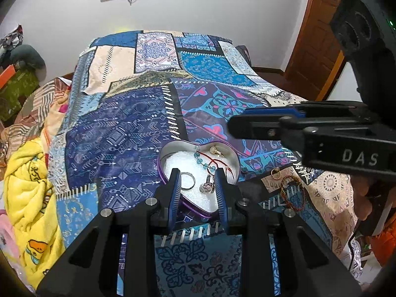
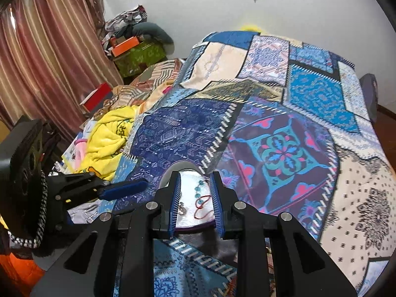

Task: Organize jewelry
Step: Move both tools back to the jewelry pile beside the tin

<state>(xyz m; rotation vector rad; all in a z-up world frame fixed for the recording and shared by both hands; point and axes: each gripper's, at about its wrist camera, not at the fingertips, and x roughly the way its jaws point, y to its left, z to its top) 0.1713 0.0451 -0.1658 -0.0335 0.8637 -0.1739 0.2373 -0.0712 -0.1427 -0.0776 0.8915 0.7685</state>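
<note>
The left gripper hovered with its jaws spread and empty over the near edge of a heart-shaped tin, which sat on the patchwork bedspread. Between the blue pads lay a plain silver ring and a stone-set ring on the tin's white lining, with a turquoise bead strand and a red cord farther in. The right gripper also had its jaws spread, holding nothing, poised above the same tin. Outside the tin, on the bedspread just beside it, lay a small gold ring and a red-and-brown beaded bracelet. A yellow blanket was bunched at the bed's left side.
</note>
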